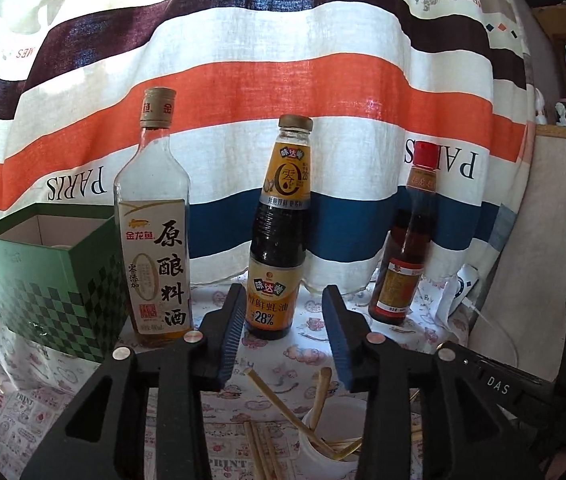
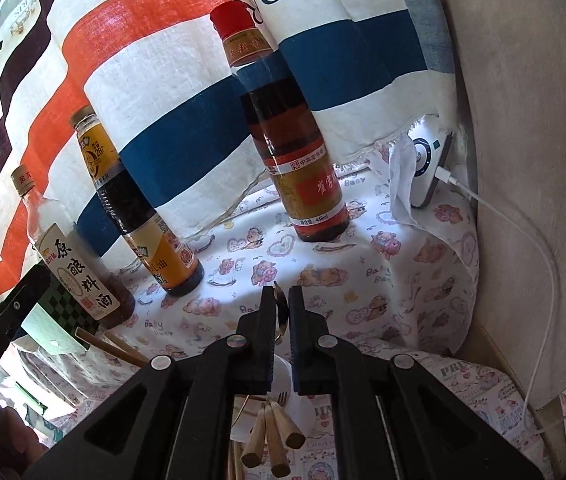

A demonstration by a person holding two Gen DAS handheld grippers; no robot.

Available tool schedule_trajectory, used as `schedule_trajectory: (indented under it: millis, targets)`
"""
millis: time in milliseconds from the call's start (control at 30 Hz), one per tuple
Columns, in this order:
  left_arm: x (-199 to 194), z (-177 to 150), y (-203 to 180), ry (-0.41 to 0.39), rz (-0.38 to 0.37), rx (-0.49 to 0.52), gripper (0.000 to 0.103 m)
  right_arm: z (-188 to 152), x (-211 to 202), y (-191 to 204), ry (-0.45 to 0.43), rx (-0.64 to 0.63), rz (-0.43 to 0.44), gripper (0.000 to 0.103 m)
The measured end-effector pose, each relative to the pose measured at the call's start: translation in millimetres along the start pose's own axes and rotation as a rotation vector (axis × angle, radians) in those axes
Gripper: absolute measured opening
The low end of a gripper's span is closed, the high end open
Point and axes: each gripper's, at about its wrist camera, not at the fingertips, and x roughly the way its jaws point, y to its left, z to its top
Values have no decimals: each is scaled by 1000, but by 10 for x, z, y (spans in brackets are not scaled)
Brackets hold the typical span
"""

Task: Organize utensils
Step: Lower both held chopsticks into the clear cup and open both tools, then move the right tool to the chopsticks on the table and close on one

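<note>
Right gripper (image 2: 281,300) pinching perhaps a spoon (image 2: 281,312), bottle (image 2: 287,136) marked "448ml"

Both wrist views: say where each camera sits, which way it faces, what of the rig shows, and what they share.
Left wrist view: on the left gripper, facing the striped curtain and three bottles; its jaws stand open above a white cup of utensils.
Right wrist view: on the right gripper, angled down at the tablecloth; its jaws are shut on a spoon.
Shared: the red-capped bottle, the other bottles, the curtain.
</note>
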Motion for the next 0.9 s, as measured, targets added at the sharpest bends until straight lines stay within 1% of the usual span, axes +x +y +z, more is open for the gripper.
schedule_trajectory:
  millis: [67,100,167,200,267,333,400,467,567,633,767,800,900]
  targets:
    - [-42,11,36,-16,11,-7,54,10,-21,-18,15,24,60,11]
    - [-71,19,58,-26,18,-10,58,16,-31,-19,25,31,92,15]
    - [-144,33,101,-44,42,-16,74,27,-71,-3,31,35,134,21]
    - [-190,36,127,-50,55,-20,78,30,-104,7,27,33,142,24]
    - [-327,26,196,-73,53,-23,87,43,-186,42,13,29,147,26]
    - [-468,10,256,-96,76,-8,93,63,-283,89,-3,16,161,28]
    - [-621,-6,320,-119,98,12,96,77,-404,160,-25,-4,175,32]
    - [-788,-17,373,-141,121,42,100,75,-547,257,-55,-26,192,32]
    - [-1043,-61,452,-168,150,75,103,45,-834,437,-145,-61,205,32]
    - [-1194,-137,515,-169,141,89,103,0,-1022,567,-190,-97,209,32]
    - [-1432,-349,658,-146,126,117,103,-170,-1313,794,-235,-170,191,32]
    - [-1463,-395,696,-139,119,112,103,-227,-1367,840,-239,-186,186,32]
    - [-1525,-522,789,-137,138,97,103,-423,-1479,906,-229,-211,192,32]
